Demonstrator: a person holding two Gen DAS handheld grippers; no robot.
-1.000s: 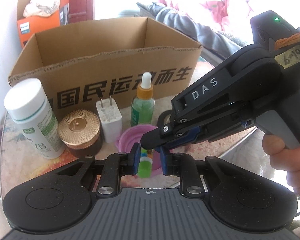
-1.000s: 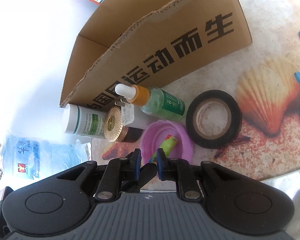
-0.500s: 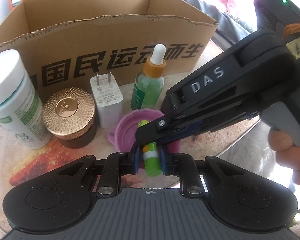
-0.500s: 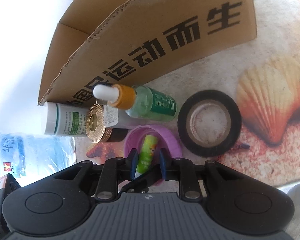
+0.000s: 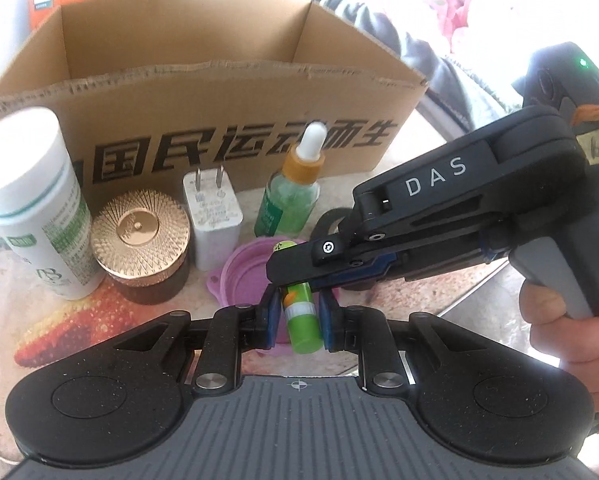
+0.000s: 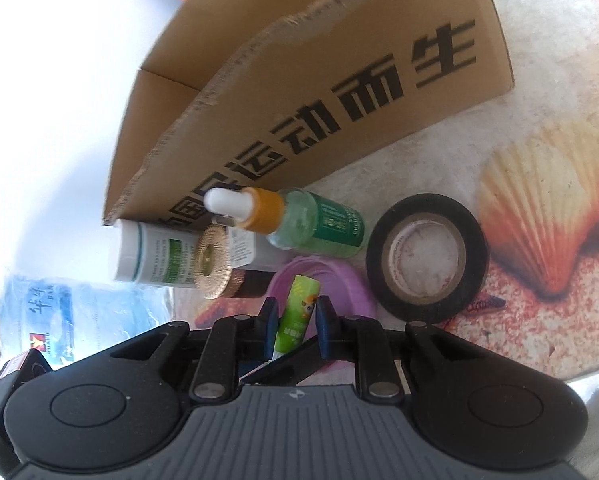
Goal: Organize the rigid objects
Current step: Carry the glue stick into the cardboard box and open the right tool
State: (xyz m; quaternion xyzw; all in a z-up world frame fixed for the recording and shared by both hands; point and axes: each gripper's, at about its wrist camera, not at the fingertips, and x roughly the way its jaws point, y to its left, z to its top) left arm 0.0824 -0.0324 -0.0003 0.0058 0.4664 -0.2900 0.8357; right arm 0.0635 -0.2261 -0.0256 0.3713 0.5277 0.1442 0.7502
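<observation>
A small green glue stick (image 5: 301, 316) stands between the pads of my left gripper (image 5: 298, 317), which is shut on it just above a purple bowl (image 5: 243, 272). My right gripper (image 6: 292, 322) reaches in from the right in the left wrist view (image 5: 299, 260), its jaws a little apart around the stick's upper end (image 6: 297, 312). Behind stands an open cardboard box (image 5: 219, 92).
On the shell-print table stand a white bottle (image 5: 39, 216), a gold-lidded jar (image 5: 141, 240), a white charger plug (image 5: 213, 216) and a green dropper bottle (image 5: 295, 192). A black tape roll (image 6: 425, 256) lies right of the bowl.
Both grippers have moved closer to the box with the glue stick. The right gripper's jaws have opened slightly around the stick while the left stays shut on it.
</observation>
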